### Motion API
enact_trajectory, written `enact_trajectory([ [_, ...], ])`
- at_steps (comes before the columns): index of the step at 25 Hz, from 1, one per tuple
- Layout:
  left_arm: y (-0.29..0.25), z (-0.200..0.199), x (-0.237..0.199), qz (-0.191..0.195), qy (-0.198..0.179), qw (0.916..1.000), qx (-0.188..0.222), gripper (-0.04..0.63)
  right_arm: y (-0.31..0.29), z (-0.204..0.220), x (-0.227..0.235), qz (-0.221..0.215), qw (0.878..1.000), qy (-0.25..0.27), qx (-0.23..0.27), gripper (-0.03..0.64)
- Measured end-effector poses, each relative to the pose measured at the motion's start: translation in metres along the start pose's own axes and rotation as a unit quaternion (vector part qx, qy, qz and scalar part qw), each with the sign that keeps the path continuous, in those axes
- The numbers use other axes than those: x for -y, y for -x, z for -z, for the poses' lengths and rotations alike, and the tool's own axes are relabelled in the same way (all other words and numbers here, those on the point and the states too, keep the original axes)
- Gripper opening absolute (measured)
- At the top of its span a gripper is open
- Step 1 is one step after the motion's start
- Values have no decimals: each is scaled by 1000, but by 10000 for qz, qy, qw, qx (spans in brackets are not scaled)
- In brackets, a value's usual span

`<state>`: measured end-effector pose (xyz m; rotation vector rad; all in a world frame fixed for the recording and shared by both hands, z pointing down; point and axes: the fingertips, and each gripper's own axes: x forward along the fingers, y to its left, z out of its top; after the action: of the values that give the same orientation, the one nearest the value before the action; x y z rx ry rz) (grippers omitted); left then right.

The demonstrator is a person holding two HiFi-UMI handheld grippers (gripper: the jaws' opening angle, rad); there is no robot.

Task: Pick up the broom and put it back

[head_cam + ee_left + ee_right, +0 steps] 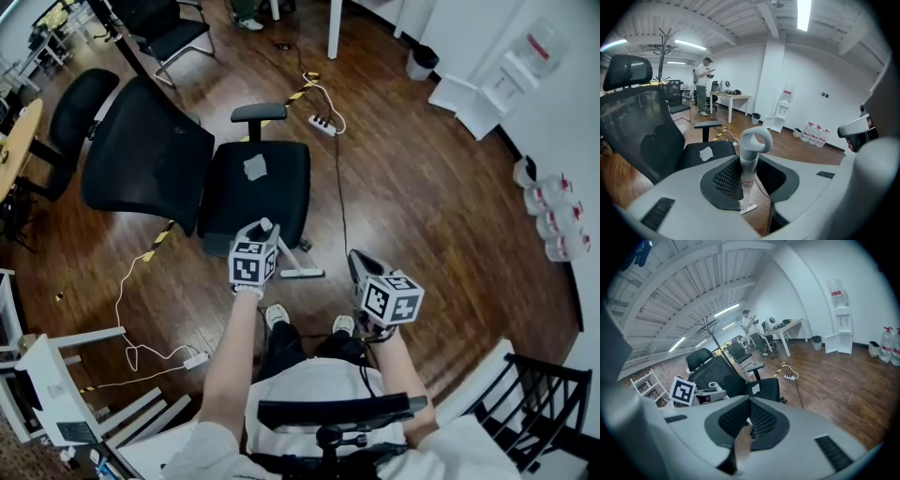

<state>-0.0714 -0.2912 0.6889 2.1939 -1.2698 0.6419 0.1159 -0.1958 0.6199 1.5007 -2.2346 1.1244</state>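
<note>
The left gripper (pixel 749 174) is clamping the broom (pixel 756 140) by its pale handle just under the looped end, which is standing up above the jaws. The pads are pressing on the handle from both sides. Below this gripper the handle is running down to the broom's flat head, which is lying low by the wooden floor (pixel 441 216), just in front of the black office chair (pixel 258 183); whether it is touching the boards I cannot tell. To the right, the right gripper (pixel 749 416) is hanging beside the left one with its jaws drawn together and nothing between them. So the grasp is looking done, while the carrying and the putting back are both remaining; no view is showing where the broom belongs
</note>
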Motion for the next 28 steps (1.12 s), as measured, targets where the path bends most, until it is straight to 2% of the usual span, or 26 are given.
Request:
enact_trajectory([
  [8,-26,-20,-32,-171,-222,9996,-67,101,-1,-2,15,177,9997,-133,68,12],
  [16,-37,-30,-42,-207,-243,9993,-179,107,-7,-6,15,189,9997,-155,23,13],
  [19,-34,-35,-45,-282,-173,9994,-42,150,-7,-11,15,184,9998,-112,40,12],
  [25,-15,-46,-42,-409,-3,9989,223,169,-8,-9,18,85,9999,-57,2,12],
  [28,6,-51,-40,-541,249,9972,456,172,-4,-17,15,10,10000,0,50,12],
])
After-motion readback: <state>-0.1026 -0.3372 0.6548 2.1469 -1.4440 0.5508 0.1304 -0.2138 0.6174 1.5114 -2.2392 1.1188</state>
